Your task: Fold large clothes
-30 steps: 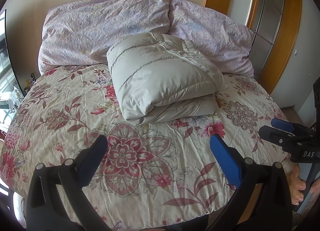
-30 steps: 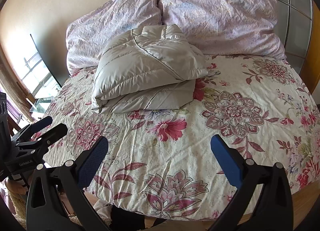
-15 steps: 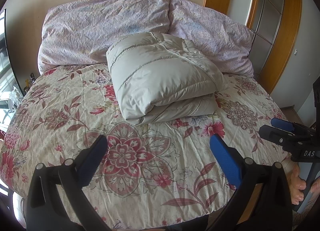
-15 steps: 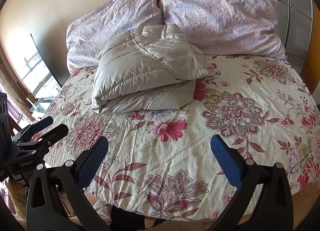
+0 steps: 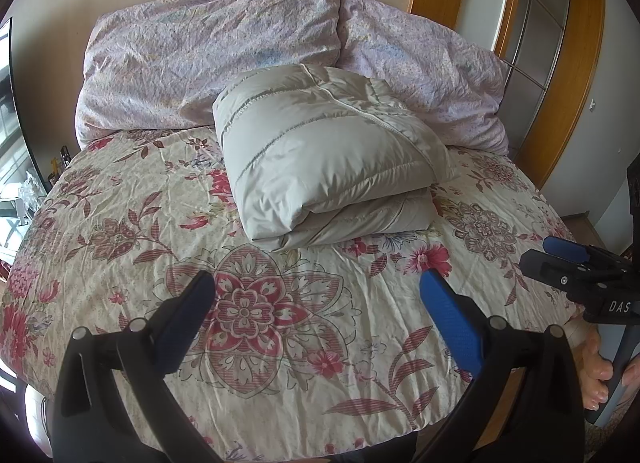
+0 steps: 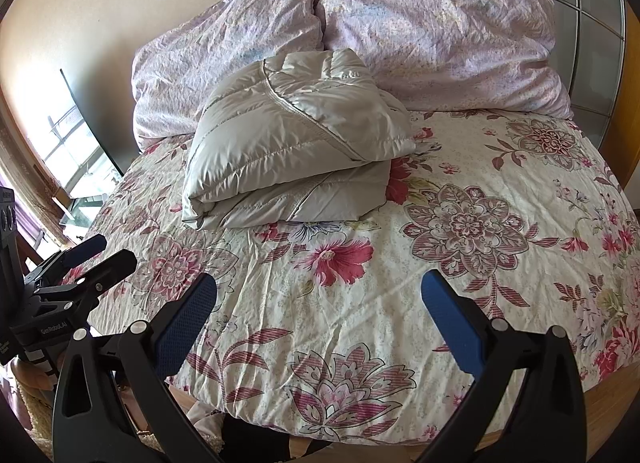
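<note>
A grey puffer jacket (image 5: 324,159) lies folded into a thick bundle on the floral bedspread (image 5: 132,223), its far end against the pillows. It also shows in the right wrist view (image 6: 296,151). My left gripper (image 5: 318,315) is open and empty, held back near the foot of the bed, well short of the jacket. My right gripper (image 6: 320,315) is open and empty too, at the same distance. Each gripper shows in the other's view: the right one (image 5: 560,259) at the right edge, the left one (image 6: 100,255) at the left edge.
Two lilac pillows (image 5: 208,59) (image 6: 432,35) lean on the headboard wall. A wooden door frame and wardrobe (image 5: 560,63) stand right of the bed. A window and a dark screen (image 6: 88,135) are on the left. The bed's foot edge (image 6: 360,435) is just below the grippers.
</note>
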Motion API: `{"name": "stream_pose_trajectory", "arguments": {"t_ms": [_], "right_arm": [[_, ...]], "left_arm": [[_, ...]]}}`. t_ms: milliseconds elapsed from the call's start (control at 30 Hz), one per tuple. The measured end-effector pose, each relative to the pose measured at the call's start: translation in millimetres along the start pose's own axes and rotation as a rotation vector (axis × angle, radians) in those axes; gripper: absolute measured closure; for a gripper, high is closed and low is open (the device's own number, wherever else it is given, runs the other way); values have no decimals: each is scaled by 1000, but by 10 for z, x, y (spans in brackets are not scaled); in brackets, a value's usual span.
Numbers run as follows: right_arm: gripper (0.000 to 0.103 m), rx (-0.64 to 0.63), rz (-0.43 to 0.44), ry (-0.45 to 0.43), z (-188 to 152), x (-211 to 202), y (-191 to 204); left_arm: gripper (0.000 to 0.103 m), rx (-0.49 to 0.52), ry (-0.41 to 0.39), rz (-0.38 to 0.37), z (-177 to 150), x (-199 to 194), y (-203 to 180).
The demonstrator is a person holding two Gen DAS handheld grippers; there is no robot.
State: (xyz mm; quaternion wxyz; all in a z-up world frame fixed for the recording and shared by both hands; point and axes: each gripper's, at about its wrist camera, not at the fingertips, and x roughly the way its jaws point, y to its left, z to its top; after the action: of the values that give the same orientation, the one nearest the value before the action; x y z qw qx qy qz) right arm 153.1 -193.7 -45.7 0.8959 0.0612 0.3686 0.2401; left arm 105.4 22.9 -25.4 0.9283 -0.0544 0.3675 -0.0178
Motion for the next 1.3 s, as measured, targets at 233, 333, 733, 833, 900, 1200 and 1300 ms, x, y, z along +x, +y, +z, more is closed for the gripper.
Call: {"name": "stream_pose_trajectory", "arguments": {"t_ms": [233, 333, 733, 833, 900, 1200, 1300], "right_arm": [[1, 0, 0, 0, 1, 1, -1], [1, 1, 0, 1, 7, 4, -5], [1, 2, -1, 0, 8, 7, -10], [1, 3, -1, 0, 9, 11, -10], [1, 3, -1, 2, 8, 10, -10], [1, 5, -1, 0, 14, 13, -2], [1, 4, 0, 1, 14, 12, -6]], "left_arm": [[2, 5, 4, -2, -12, 40, -2], [2, 3, 5, -4, -12, 40, -2], [2, 1, 7, -2, -12, 50, 3], [2, -1, 9, -5, -12, 60, 13], [2, -1, 10, -7, -12, 60, 14], [2, -2, 7, -6, -4, 52, 10], [2, 1, 0, -1, 8, 39, -7]]}}
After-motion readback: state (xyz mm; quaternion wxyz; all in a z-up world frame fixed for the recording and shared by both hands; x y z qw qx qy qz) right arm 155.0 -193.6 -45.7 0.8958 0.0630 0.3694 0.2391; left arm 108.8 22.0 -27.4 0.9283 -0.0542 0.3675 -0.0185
